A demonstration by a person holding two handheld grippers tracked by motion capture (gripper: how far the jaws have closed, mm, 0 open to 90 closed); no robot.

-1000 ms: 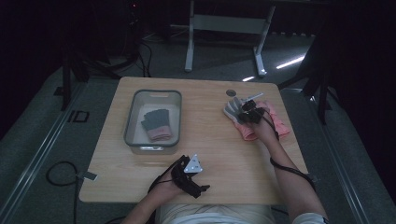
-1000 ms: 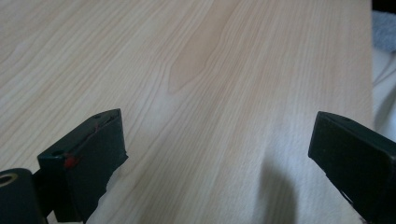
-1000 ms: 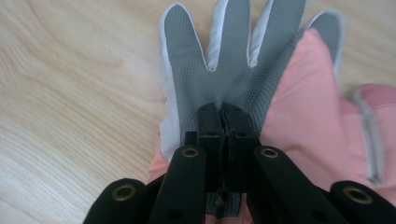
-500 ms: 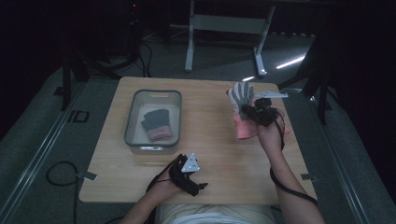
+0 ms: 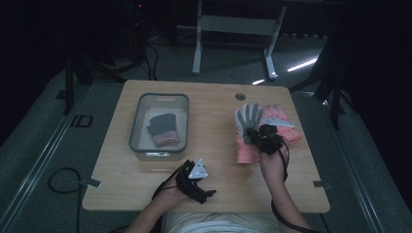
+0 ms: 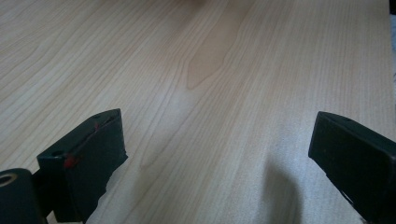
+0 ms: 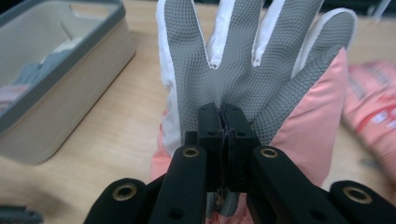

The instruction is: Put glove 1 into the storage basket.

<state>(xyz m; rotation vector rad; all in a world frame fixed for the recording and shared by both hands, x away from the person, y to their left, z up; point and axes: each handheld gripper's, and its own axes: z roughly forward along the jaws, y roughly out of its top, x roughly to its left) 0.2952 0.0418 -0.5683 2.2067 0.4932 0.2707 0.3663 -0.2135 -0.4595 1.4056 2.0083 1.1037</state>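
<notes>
Overhead, dim room, pale wooden worktop (image 5: 214, 170). Right gripper (image 5: 256, 135), fingers clamped together on the palm of a grey-and-pink glove (image 5: 248, 127), holding it lifted above the worktop's right half, glove fingers pointing away from the person, cuff hanging toward them. Grey bin (image 5: 159, 125) to the glove's left, across bare wood, already containing a similar glove (image 5: 161, 130). Another pink glove (image 5: 280, 125) lying just behind. Left gripper (image 5: 198, 180) resting near the front edge, fingers wide apart, empty, farther from the held glove.

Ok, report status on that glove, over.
Right claw shut on grey-palmed glove, lifted off table. Left claw open, holding nothing, low over bare wood. Path to bin unobstructed.
</notes>
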